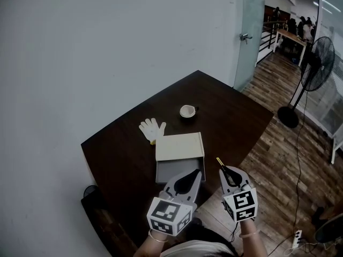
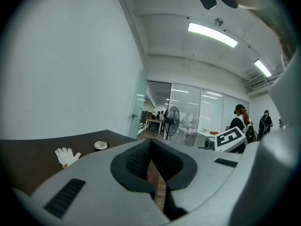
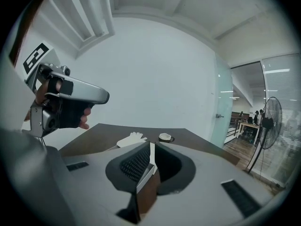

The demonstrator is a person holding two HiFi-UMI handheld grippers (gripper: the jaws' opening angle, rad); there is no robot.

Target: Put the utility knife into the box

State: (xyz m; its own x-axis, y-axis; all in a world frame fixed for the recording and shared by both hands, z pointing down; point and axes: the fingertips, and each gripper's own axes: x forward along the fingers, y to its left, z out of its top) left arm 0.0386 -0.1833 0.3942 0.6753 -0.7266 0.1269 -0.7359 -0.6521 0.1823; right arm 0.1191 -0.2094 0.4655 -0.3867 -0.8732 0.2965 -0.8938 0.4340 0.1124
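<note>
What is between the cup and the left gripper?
The open box sits between the cup and the left gripper; the head view shows it.

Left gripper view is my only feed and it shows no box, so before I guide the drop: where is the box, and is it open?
Observer: The head view shows the box on the table, right ahead of the left gripper. Its cream lid covers the far part and the grey inside is bare at the near end.
Operator: Who has the knife?
Observer: The right gripper is shut on the utility knife; the knife's yellow tip pokes out ahead of that gripper.
Operator: Is the knife over the opening?
Observer: Not yet. In the head view the tip lies to the right of the box's right edge, clear of it.
</note>
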